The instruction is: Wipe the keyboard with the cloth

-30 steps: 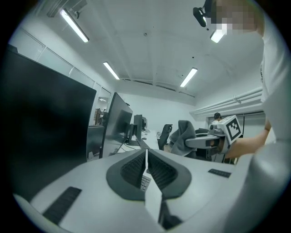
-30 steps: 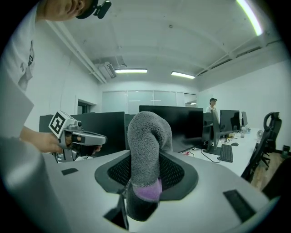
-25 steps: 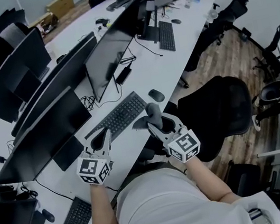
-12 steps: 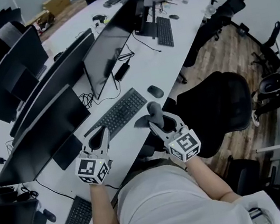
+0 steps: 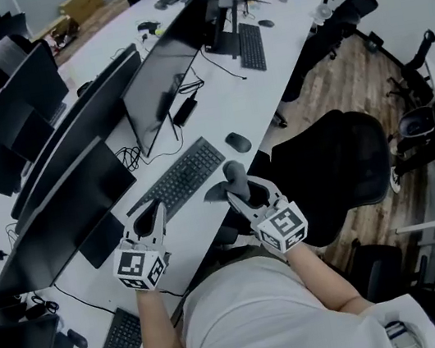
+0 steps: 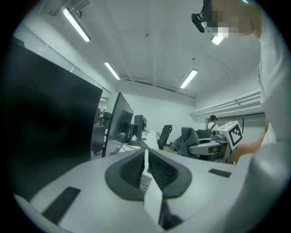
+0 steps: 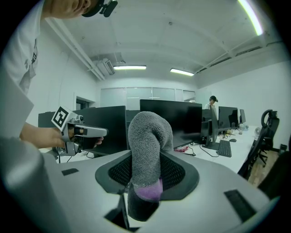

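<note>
Clamping folded grey fuzzy cloth (image 7: 148, 132), right gripper (image 7: 146, 172) hovered just off near right corner of black keyboard (image 5: 181, 179) | left gripper (image 6: 145, 166) jaws together, empty, near keyboard's left end | both forearms (image 5: 155, 330) extended forward

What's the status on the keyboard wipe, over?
Left hand-held gripper shut, empty. Right hand-held gripper shut on grey cloth. Keyboard ahead on desk, nothing on it. Mouse beside its right end, off the keys.
</note>
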A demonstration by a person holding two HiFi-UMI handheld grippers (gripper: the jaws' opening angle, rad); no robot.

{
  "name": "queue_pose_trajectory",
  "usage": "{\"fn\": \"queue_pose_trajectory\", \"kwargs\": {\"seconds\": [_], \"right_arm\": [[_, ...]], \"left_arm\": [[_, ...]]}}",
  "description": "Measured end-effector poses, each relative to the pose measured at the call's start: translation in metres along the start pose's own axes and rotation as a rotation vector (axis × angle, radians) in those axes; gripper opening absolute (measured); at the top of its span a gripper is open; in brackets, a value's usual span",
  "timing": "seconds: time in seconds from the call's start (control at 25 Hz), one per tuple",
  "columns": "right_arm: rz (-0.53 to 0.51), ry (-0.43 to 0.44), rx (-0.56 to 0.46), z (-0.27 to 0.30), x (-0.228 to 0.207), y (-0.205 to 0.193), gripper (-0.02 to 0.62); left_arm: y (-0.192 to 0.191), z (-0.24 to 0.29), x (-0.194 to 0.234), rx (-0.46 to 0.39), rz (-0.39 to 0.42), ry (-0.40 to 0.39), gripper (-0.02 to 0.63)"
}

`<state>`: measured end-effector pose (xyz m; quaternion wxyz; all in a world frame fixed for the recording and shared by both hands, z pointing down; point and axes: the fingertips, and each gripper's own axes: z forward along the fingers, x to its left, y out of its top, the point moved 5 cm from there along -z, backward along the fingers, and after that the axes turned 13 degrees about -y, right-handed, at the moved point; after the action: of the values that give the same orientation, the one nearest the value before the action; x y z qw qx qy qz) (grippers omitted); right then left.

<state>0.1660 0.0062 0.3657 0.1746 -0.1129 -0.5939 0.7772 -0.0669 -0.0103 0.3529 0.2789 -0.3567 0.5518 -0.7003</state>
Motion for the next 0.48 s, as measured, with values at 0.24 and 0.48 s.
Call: {"fn": "queue_pose_trajectory", "kwargs": {"seconds": [0.24,0.48], "right_arm": [[0.005,0.01,0.013,0.006,-0.012,-0.002,0.147],[0.009,0.018,0.011,0.013,-0.028,-0.003,0.147]], "left_arm": [[-0.004,0.006,0.001,0.024,-0.008,0.018,0.014],[-0.002,0.017,0.002,0.025,-0.007,0.034,0.017]]}}
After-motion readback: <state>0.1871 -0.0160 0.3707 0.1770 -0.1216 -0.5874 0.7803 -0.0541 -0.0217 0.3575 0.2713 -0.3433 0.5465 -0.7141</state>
